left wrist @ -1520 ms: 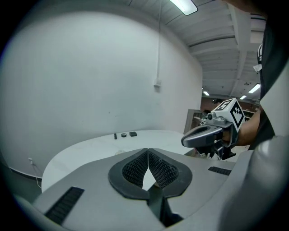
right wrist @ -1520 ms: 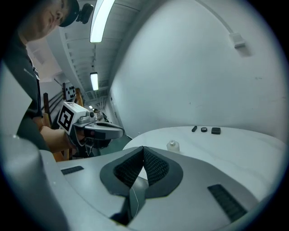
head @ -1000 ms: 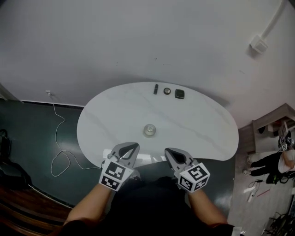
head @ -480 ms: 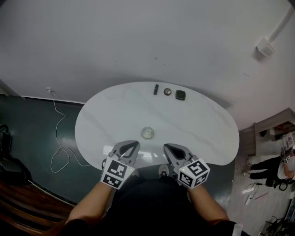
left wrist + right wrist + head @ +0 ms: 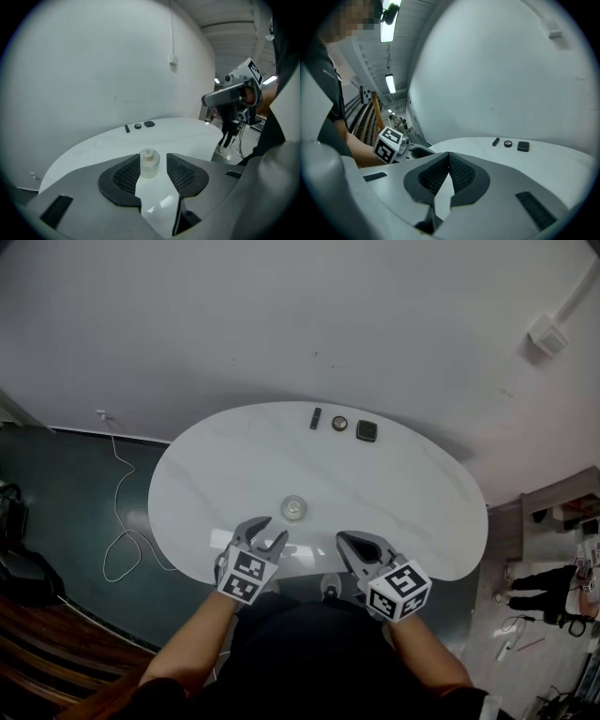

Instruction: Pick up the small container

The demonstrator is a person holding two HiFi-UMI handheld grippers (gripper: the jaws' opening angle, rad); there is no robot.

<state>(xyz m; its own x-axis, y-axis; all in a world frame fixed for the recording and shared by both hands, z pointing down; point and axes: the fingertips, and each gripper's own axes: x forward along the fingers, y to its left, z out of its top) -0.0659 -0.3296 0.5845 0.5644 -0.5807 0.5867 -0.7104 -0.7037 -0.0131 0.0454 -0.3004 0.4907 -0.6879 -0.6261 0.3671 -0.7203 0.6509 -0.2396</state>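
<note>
My left tongs (image 5: 269,530) have just been spreading and stand released, nothing pinched, with the small container (image 5: 293,508) upright on the white table (image 5: 403,493) just ahead of their tips, while my right tongs (image 5: 349,542) are clenched empty

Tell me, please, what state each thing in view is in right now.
small container: upright on the table, untouched.
left tool: open, its jaws have just been opening, pads touching nothing, container just ahead.
right tool: shut, empty.
three dark items: lying in a row at the table's far edge.
</note>
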